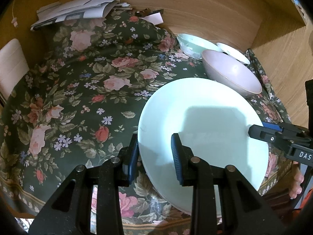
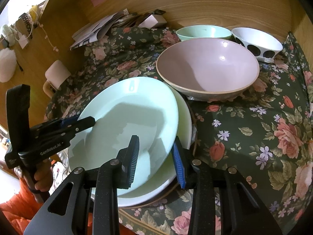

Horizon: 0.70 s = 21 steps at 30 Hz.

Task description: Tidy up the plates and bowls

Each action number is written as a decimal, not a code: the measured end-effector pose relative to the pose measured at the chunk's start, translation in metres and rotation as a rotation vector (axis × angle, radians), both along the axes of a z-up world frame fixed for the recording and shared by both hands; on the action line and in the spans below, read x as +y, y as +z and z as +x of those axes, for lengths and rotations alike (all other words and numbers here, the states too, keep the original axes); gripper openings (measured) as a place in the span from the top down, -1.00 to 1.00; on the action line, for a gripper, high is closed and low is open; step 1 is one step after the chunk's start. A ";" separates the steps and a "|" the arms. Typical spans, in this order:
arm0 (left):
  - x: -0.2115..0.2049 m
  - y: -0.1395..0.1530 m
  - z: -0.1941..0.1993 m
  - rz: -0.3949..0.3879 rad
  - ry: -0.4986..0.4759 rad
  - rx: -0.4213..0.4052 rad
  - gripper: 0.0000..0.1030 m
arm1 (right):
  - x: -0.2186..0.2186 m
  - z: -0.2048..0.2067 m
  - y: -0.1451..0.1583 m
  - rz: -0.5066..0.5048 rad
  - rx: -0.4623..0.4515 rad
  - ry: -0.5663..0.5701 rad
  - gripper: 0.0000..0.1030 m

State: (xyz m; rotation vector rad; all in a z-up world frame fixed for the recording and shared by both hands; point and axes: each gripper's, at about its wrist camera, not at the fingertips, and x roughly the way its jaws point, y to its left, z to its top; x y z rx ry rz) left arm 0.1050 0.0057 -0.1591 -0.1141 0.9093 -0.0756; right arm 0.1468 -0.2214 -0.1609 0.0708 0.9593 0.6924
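Clamped at opposite rims by left claw (image 1: 154,156) and right claw (image 2: 156,156): pale green plate (image 2: 125,117), atop stacked plates on the bench (image 2: 244,127). Likely glazed, slick, brittle; rim holds best.

Home, floral tablecloth (image 1: 78,90), bowls (image 2: 207,68), papers (image 1: 78,9)

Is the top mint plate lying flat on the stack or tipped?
Tipped. The mint plate sits askew, its right edge raised above the pale plate beneath, with both grippers' fingers clamped across its rim.
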 end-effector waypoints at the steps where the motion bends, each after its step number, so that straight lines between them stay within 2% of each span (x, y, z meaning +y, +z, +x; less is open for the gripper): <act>1: -0.001 0.000 0.000 0.007 -0.002 -0.004 0.39 | 0.000 -0.001 0.001 -0.011 -0.007 0.002 0.40; 7: -0.003 -0.001 0.000 0.026 -0.009 -0.011 0.39 | 0.001 -0.007 0.003 -0.041 -0.031 0.012 0.40; 16: -0.001 0.005 -0.002 0.057 -0.023 -0.034 0.36 | -0.006 -0.009 0.006 -0.025 -0.028 -0.006 0.41; 21: 0.005 0.024 -0.007 0.074 -0.016 -0.089 0.16 | -0.011 -0.012 0.012 -0.054 -0.059 -0.033 0.39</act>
